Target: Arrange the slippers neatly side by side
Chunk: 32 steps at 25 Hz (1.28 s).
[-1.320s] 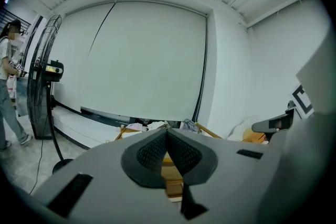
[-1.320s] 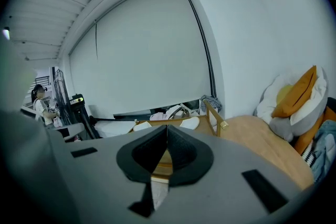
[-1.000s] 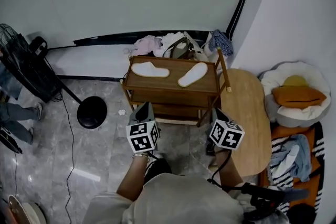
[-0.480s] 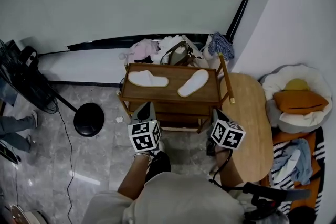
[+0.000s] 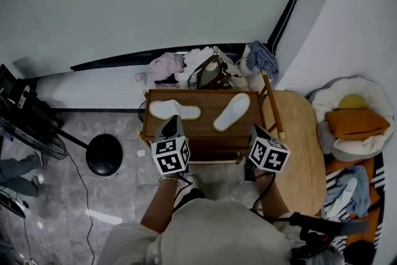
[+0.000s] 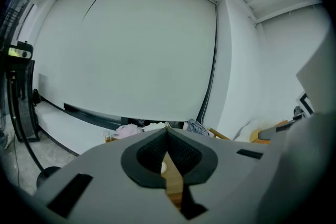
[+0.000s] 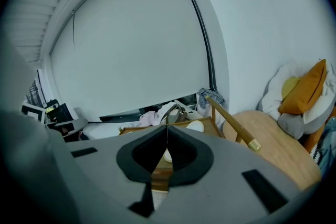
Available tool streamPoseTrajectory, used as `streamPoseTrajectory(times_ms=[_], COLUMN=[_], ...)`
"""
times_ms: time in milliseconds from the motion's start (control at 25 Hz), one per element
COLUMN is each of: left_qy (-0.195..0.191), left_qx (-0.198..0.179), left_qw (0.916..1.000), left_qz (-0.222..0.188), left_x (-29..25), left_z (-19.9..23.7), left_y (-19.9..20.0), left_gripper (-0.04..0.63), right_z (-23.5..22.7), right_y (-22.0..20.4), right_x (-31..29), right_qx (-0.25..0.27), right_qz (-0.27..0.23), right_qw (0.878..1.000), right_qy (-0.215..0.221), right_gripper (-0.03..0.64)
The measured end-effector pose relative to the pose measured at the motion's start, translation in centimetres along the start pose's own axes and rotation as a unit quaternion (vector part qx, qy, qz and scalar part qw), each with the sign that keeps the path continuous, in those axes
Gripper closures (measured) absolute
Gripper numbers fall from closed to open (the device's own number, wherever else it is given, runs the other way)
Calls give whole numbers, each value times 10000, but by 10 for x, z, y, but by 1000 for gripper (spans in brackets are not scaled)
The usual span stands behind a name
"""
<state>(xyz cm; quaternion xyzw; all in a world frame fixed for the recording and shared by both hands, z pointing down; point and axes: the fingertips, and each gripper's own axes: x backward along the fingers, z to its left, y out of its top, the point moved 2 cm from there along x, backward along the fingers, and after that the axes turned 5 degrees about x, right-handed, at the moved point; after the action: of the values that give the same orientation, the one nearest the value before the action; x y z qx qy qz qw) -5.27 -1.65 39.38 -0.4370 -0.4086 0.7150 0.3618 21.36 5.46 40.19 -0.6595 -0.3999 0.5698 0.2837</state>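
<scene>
Far left: a bystander's leg [image 5: 17, 166] on the grey marbled floor [image 5: 118, 202], beside a black stand with a round base [image 5: 102, 155].
Clothes heap [image 5: 164, 65]: pink, white and blue-checked garments and a bag with a brown handle, piled against the wall behind the rack.
Wooden rack [image 5: 206, 102]: low and tiered, standing in front of the person; its top board carries both slippers.
Left slipper [image 5: 175, 110]: white, lying flat on the left half of the rack top, its length parallel to the rack's front edge.
Left gripper [image 5: 173, 119]: held at the rack's near-left edge and aimed toward the left slipper. Its own view shows the jaw tips pressed together with nothing pinched; wood and a sliver of white show through the slot below the tips.
Right slipper [image 5: 231, 112]: white, lying flat on the right half of the rack top, slanted with one end toward the back-right corner. It is well apart from the left slipper and not parallel to it.
Right gripper [image 5: 253, 129]: held at the rack's near-right corner, marker cube toward the person. Its jaws are closed tight and empty.
Side rail [image 7: 231, 123]: a wooden bar with a pale tip, slanting up at the rack's right end.
Oval table [image 5: 304, 152]: light wood, just beside the rack on its right.
Far right: a white cushion nest holding an orange pillow [image 5: 355, 123], with a striped rug [image 5: 335, 205] and blue cloth nearer the person.
</scene>
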Motion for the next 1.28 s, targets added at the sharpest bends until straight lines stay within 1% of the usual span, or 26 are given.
streamPoseTrajectory(times_ms=[440, 640, 880, 1080, 1280], left_qy=[-136, -175, -149, -61, -9], left_qx=[90, 75, 90, 42, -21], left_qw=[9998, 9995, 9986, 9976, 9972], left_qz=[109, 239, 492, 694, 750], left_x=[-70, -91, -106, -118, -117], left_z=[33, 47, 50, 46, 45], left_y=[23, 25, 10, -5, -9], left_gripper=[578, 578, 578, 578, 578], right_z=[11, 19, 4, -10, -8], right_y=[36, 39, 26, 24, 25], right_x=[-58, -75, -89, -103, -113], right_qx=[9, -6, -133, -239, -146], right_qz=[48, 141, 395, 520, 605], right_qw=[9997, 9995, 9981, 9975, 9976], right_qy=[-222, -296, -444, -411, -299], right_gripper=[583, 583, 583, 583, 583])
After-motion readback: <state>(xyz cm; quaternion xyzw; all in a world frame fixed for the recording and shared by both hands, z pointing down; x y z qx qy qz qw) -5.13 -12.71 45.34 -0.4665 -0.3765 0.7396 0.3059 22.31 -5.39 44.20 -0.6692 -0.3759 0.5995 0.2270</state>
